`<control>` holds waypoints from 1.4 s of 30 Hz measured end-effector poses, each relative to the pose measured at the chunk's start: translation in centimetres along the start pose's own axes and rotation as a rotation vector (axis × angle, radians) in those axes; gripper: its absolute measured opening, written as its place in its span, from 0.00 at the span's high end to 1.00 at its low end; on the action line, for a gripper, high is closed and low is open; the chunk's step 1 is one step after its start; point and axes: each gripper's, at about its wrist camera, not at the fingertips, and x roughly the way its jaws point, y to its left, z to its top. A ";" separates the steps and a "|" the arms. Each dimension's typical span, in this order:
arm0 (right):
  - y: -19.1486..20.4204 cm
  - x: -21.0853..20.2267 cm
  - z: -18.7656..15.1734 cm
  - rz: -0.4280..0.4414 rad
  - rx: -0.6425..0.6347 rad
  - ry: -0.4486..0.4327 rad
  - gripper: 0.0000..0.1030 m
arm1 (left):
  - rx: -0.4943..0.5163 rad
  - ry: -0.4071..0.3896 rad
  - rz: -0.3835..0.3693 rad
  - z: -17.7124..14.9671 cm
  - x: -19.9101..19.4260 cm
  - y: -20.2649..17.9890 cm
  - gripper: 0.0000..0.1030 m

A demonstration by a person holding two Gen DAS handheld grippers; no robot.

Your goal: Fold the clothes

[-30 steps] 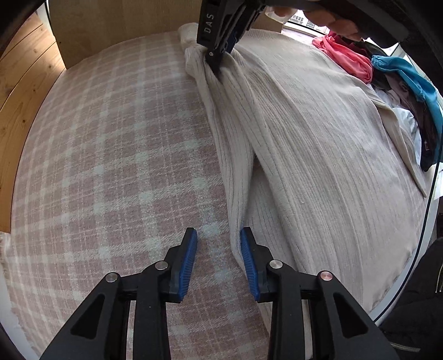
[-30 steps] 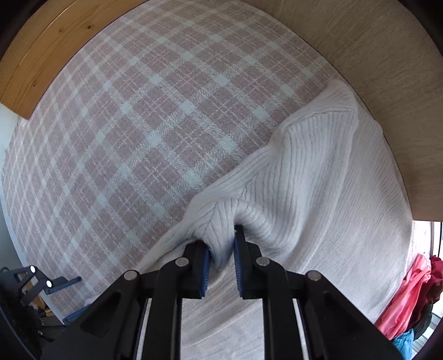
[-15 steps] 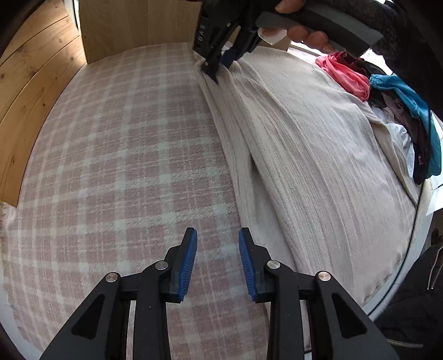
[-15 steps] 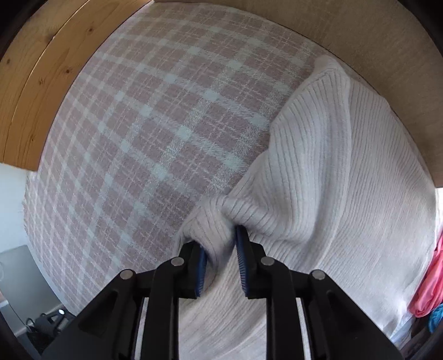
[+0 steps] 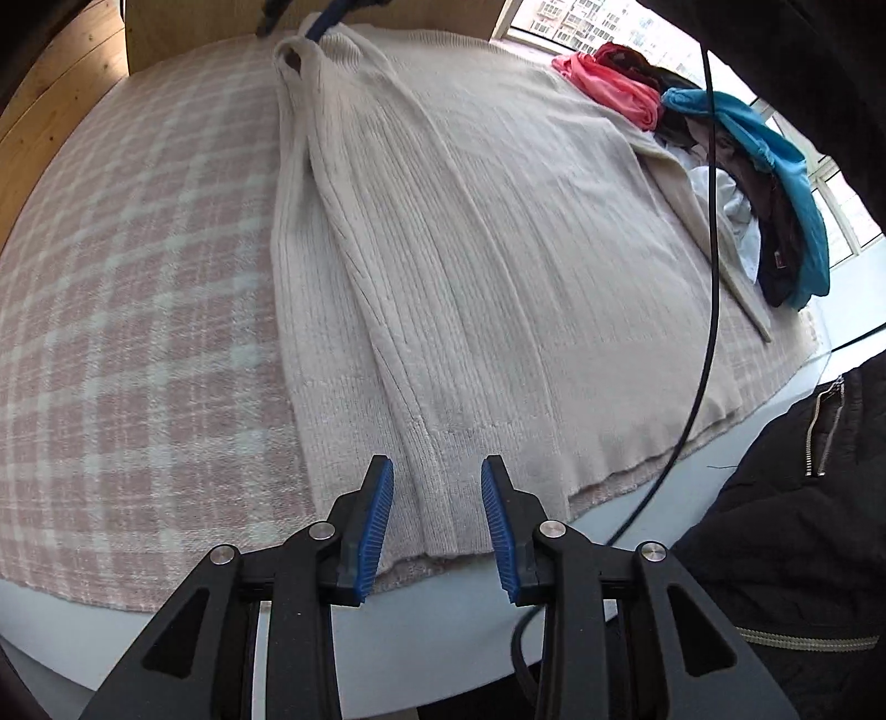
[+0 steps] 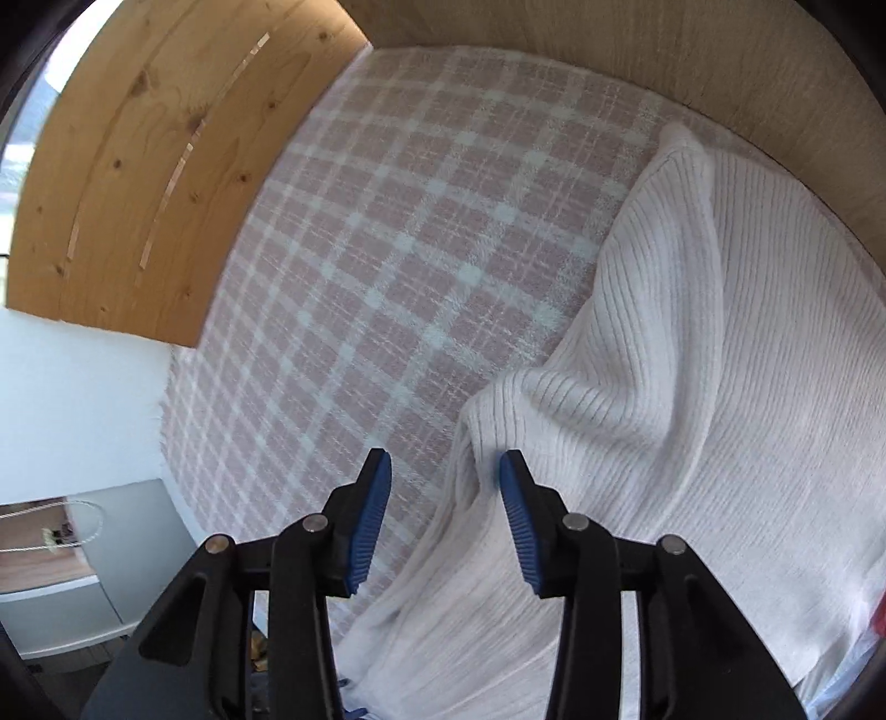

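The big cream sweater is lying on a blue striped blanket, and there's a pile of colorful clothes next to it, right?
Not quite. The blanket is pink and white plaid, as the left wrist view shows. The cream sweater does lie on it, with the pile of colorful clothes beside it.

A pink-and-white plaid blanket (image 5: 138, 288) is covering the surface, its fringed edge hanging just over the pale rim (image 5: 443, 615) at the near side. Wooden panels (image 6: 144, 183) are standing along the blanket's far and side edges, knots and grain showing. A black cable (image 5: 711, 310) is trailing down across the left wrist view. Windows (image 5: 559, 25) are letting in daylight, with buildings showing outside. A dark jacket with a metal zip (image 5: 819, 437) is filling the lower right of that view. Below the surface, a grey shelf unit (image 6: 111, 559) is sitting with a white cord (image 6: 61, 520) looping across it.
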 end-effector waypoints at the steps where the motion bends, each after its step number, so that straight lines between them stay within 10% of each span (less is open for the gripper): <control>1: -0.5 -1.8 -0.1 0.009 0.010 -0.056 0.61 | -0.001 -0.006 0.010 -0.3 -0.1 0.0 0.82; 9: -10.0 -7.6 2.1 -0.169 -0.043 -0.231 0.61 | -0.060 -0.056 0.062 1.6 -5.0 2.5 0.83; 16: -12.2 -3.4 5.4 -0.185 0.008 -0.248 0.61 | 0.107 -0.238 0.081 17.1 -4.9 3.3 0.70; 23: -10.4 -0.5 8.1 -0.189 -0.088 -0.252 0.61 | 0.145 -0.219 -0.054 27.3 0.8 6.1 0.70; 27: -9.7 1.9 9.6 -0.266 -0.174 -0.226 0.64 | 0.124 -0.110 0.063 27.7 5.1 9.0 0.77; 34: -9.3 1.5 10.6 -0.425 -0.191 -0.273 0.63 | 0.046 -0.177 -0.043 26.4 4.8 11.9 0.84; 37: -7.7 -0.3 8.7 -0.363 -0.245 -0.350 0.63 | 0.087 -0.176 -0.013 26.3 4.8 11.2 0.83; 40: -6.9 1.0 7.4 -0.253 -0.283 -0.266 0.63 | 0.087 -0.171 -0.017 26.4 4.8 11.2 0.83; 42: -6.8 3.6 7.5 -0.328 -0.322 -0.202 0.63 | 0.083 -0.167 -0.022 26.4 4.7 11.3 0.83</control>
